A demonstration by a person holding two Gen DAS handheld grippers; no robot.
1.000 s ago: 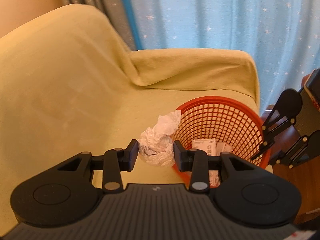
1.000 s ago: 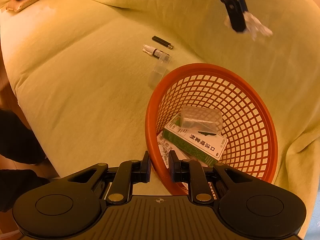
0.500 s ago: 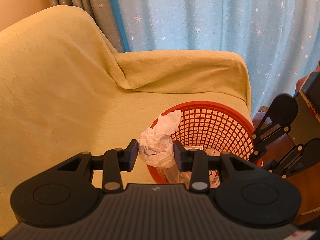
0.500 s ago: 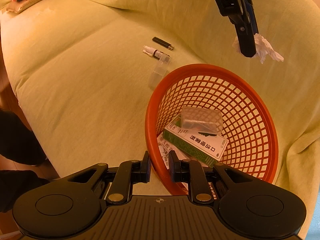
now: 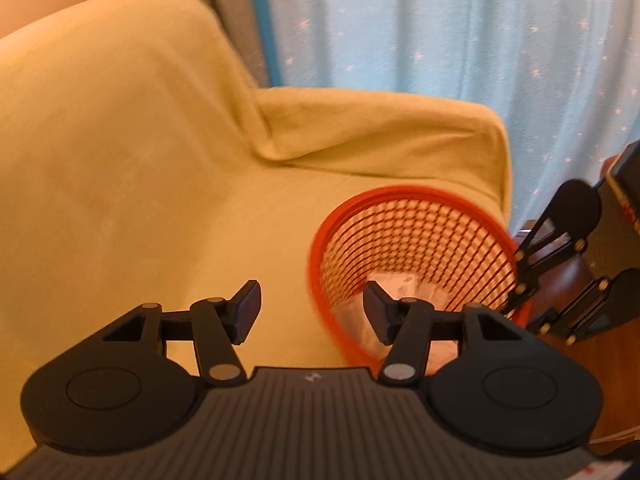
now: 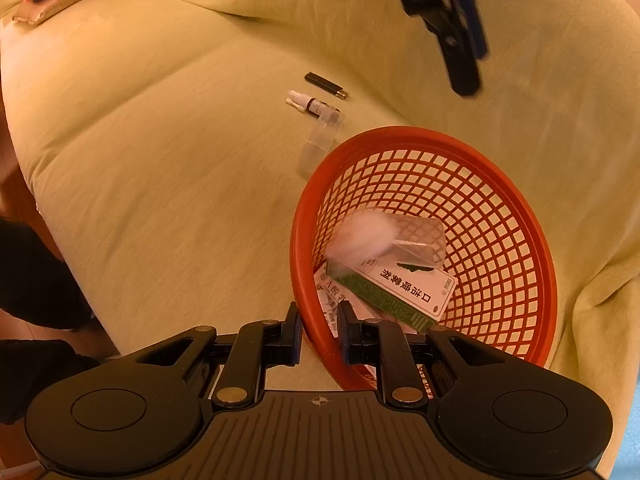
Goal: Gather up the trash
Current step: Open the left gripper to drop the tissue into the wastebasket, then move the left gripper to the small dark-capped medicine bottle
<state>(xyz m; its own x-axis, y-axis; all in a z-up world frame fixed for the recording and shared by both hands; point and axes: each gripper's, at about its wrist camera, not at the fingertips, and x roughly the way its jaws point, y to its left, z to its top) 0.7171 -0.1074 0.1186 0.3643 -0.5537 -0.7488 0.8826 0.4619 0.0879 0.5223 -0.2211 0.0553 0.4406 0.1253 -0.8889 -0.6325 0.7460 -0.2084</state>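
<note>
Tissue (image 6: 366, 236), a white crumpled wad blurred in the right wrist view, was inside the orange basket (image 6: 516, 216), just over the clear plastic packet (image 6: 420, 238) and the green-and-white box (image 6: 394, 294) lying at the basket's bottom. Printed paper (image 6: 330, 300) lay under the box, against the basket's near wall.

The left gripper (image 5: 311, 307) had its fingers spread wide with nothing between them; in its own view the seat cloth showed through the gap, and its right finger stood in front of the basket's near rim (image 5: 316, 280). Seen from the right wrist, the same gripper was a dark blurred shape high above the basket's far rim.

The right gripper (image 6: 318, 333) had its fingers pressed on the basket's near rim, one outside the wall and one inside.

The basket sat on the yellow-covered sofa (image 6: 180, 184). Beyond its far-left rim a clear tube (image 6: 320, 142) lay on the cloth, just beside the basket; a small white-capped bottle (image 6: 310, 103) lay further off, and a black lighter (image 6: 326, 85) beyond that. A blue star-patterned curtain (image 5: 460, 28) hung behind the sofa arm past the basket.
</note>
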